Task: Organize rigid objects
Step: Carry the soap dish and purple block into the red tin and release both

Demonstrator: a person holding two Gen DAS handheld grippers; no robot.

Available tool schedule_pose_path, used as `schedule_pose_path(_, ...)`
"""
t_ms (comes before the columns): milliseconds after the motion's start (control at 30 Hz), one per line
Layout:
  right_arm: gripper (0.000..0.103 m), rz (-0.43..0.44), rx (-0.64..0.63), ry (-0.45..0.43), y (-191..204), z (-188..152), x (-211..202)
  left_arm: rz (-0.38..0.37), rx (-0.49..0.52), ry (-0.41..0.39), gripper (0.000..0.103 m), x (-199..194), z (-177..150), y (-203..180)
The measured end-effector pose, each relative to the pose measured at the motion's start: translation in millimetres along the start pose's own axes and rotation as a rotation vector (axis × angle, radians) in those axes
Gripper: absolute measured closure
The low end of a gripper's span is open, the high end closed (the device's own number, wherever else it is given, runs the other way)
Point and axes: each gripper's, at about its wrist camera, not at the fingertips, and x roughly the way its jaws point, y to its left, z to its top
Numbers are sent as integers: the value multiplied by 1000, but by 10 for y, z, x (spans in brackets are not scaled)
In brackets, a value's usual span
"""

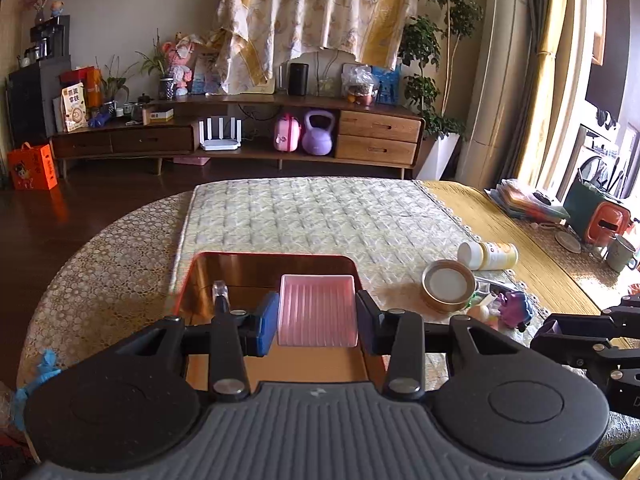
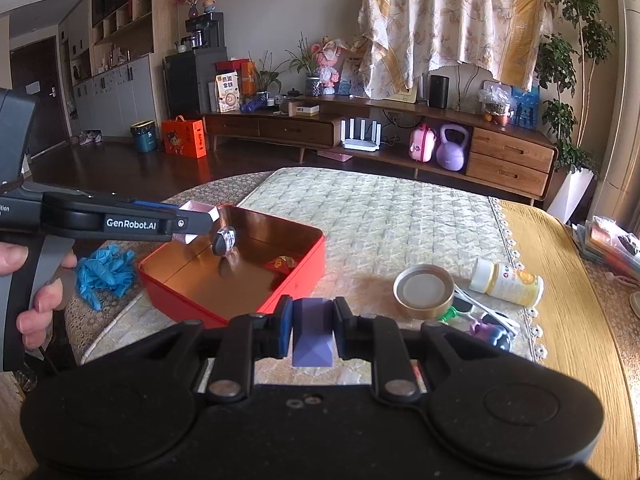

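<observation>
From the left wrist, the left gripper (image 1: 317, 312) pinches a pink ribbed plastic tray (image 1: 317, 310) above the open red box with a golden inside (image 1: 272, 266) on the quilted cloth (image 1: 320, 212); a round gold lid (image 1: 448, 285) and a toppled white and yellow bottle (image 1: 489, 255) lie to the right, the cloth beyond is bare. The right wrist view adds what hides there: a small red thing (image 2: 282, 263) inside the box, blue gloves (image 2: 105, 274) left of it, the person's hand (image 2: 36, 280). The right gripper (image 2: 311, 330) clamps a purple faceted block (image 2: 311, 332) just before the box's near wall.
</observation>
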Motion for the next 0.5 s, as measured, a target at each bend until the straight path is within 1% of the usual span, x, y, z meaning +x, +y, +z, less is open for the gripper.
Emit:
schedule_pose_path(167, 83, 25, -12, -6, 140, 162, 151, 30, -1, 9, 63, 35, 21, 212)
schedule_pose_path(333, 83, 46, -8, -1, 233, 302, 368, 46, -24, 48, 63, 168, -62, 400)
schedule_pose_path(500, 83, 59, 6, 18, 271, 392, 621, 53, -38, 85, 63, 347, -154, 510)
